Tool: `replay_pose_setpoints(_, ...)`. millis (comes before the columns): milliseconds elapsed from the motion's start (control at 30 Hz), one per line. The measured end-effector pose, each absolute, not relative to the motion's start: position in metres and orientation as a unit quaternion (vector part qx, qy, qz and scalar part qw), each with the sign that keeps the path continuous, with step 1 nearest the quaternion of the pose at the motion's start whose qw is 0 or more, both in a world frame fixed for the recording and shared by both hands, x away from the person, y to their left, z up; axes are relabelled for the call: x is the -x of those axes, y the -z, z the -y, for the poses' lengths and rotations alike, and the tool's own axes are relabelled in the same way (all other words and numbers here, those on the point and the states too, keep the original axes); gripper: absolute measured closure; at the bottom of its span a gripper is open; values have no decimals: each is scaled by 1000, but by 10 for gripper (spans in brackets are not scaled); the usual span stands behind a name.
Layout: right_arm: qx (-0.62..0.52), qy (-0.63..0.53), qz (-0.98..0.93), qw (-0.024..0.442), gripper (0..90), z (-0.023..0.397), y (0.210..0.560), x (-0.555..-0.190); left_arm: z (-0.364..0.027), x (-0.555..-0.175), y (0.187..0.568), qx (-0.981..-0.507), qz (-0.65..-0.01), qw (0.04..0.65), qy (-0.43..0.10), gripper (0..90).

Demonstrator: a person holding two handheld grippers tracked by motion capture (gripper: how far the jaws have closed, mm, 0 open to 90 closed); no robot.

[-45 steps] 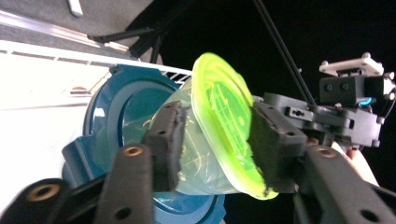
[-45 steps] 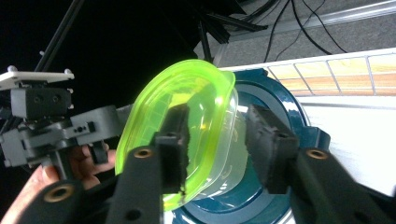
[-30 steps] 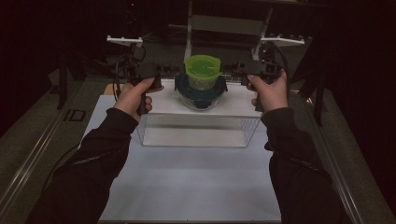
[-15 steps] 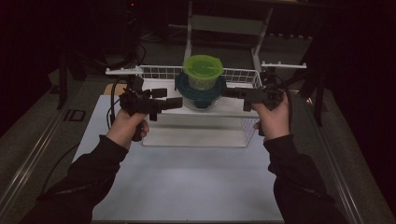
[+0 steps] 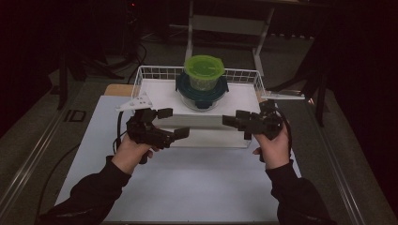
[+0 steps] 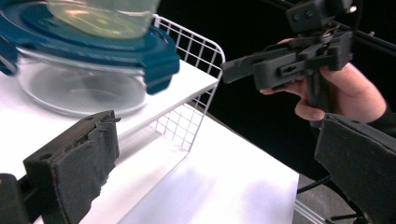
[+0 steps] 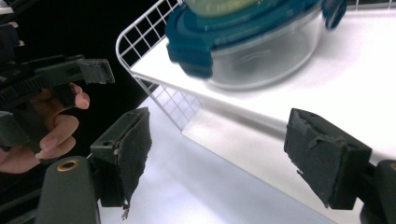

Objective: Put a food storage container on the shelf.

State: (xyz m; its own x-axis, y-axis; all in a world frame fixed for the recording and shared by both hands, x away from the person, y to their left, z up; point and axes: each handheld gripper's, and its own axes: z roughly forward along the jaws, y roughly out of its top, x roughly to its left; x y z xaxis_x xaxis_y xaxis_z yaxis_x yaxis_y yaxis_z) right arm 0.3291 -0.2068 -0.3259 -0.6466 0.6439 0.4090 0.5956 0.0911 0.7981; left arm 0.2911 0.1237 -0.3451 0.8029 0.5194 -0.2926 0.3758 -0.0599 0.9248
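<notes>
A glass bowl with a teal lid [image 5: 202,96] stands on the white shelf of a wire basket [image 5: 155,71]. A smaller container with a green lid [image 5: 204,69] is stacked on it. My left gripper [image 5: 174,123] hovers in front of the basket's left front. It is open, its jaws have just been opening, and nothing is between them. My right gripper [image 5: 233,125] faces it from the right, open and empty. The left gripper view looks past its own gripper [image 6: 217,172] at the bowl [image 6: 79,88] and the right gripper [image 6: 280,65]. The right gripper view shows its gripper [image 7: 224,154] below the bowl [image 7: 266,56].
The basket sits at the far end of a white mat [image 5: 187,183] on the table. A white frame stand [image 5: 225,23] rises behind it. Metal rails run along both table sides. Dark floor and cables lie beyond.
Both grippers have drawn back from the sides of the teal-lidded bowl, toward the person and lower, to in front of the basket. The stacked containers stay on the shelf.
</notes>
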Motion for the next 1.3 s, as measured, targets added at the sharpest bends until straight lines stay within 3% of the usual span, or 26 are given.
replay_pose_setpoints(633,-387,-536,-750,27,216,209,394,-294,-111,-252,400,-766,-264,583,-69,0)
replay_pose_setpoints(1300,-415,-508,-755,4,216,228,458,-272,-118,-227,462,-786,-268,552,-77,0)
